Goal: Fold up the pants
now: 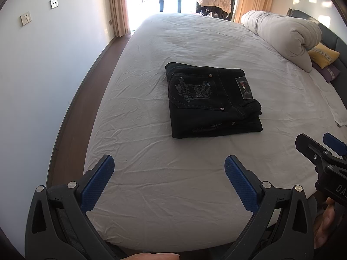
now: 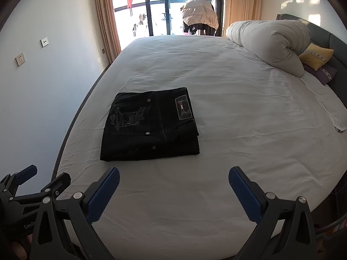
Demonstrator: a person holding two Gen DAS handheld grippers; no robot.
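Observation:
Black pants (image 1: 213, 99) lie folded into a compact rectangle on the white bed sheet (image 1: 173, 184), back pocket and label patch facing up; they also show in the right wrist view (image 2: 151, 125). My left gripper (image 1: 169, 169) is open and empty, held back from the pants over the near part of the bed. My right gripper (image 2: 173, 179) is open and empty, also short of the pants. The right gripper shows at the right edge of the left wrist view (image 1: 318, 149); the left gripper shows at the lower left of the right wrist view (image 2: 41, 179).
A rolled white duvet (image 1: 286, 36) lies at the head of the bed, with a yellow pillow (image 1: 323, 54) and a purple one (image 1: 327, 72) beside it. A white towel (image 2: 331, 112) lies at the right. A wall (image 1: 32, 75) runs along the left; a window (image 2: 164, 6) is beyond.

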